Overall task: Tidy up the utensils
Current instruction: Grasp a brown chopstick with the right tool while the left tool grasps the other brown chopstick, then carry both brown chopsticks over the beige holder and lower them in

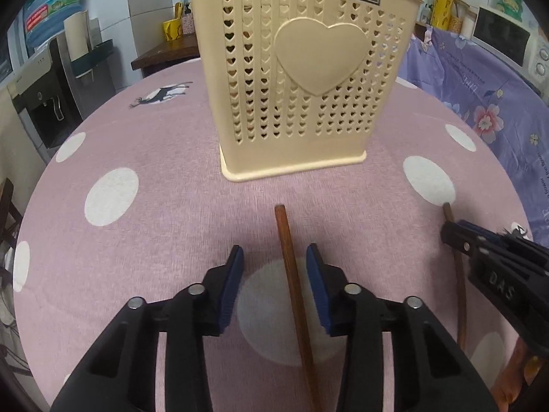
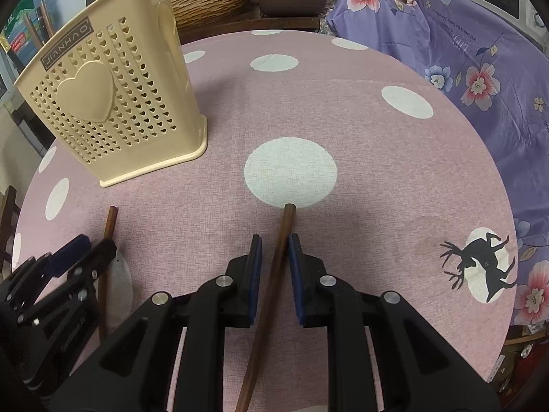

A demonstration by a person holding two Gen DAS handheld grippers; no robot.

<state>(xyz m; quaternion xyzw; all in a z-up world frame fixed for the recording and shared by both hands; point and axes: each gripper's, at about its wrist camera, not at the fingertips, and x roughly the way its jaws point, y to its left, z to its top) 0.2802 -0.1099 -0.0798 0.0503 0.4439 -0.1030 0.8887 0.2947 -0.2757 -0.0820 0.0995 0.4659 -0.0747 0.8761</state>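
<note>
A cream plastic utensil holder (image 1: 295, 79) with heart-shaped holes stands on the pink dotted tablecloth; it also shows in the right wrist view (image 2: 113, 103) at upper left. One brown wooden chopstick (image 1: 293, 274) lies on the cloth between the fingers of my open left gripper (image 1: 274, 257), closer to the right pad, not clamped. A second chopstick (image 2: 274, 274) lies between the fingers of my right gripper (image 2: 274, 243), whose pads are close around it with small gaps. The right gripper shows in the left view (image 1: 453, 233), the left gripper in the right view (image 2: 82, 243).
The round table's cloth (image 2: 377, 171) has white dots and a black deer print (image 2: 480, 264). A purple floral cloth (image 2: 480, 68) covers something at the right. A water dispenser (image 1: 51, 96) stands to the left, a microwave (image 1: 507, 37) at the far right.
</note>
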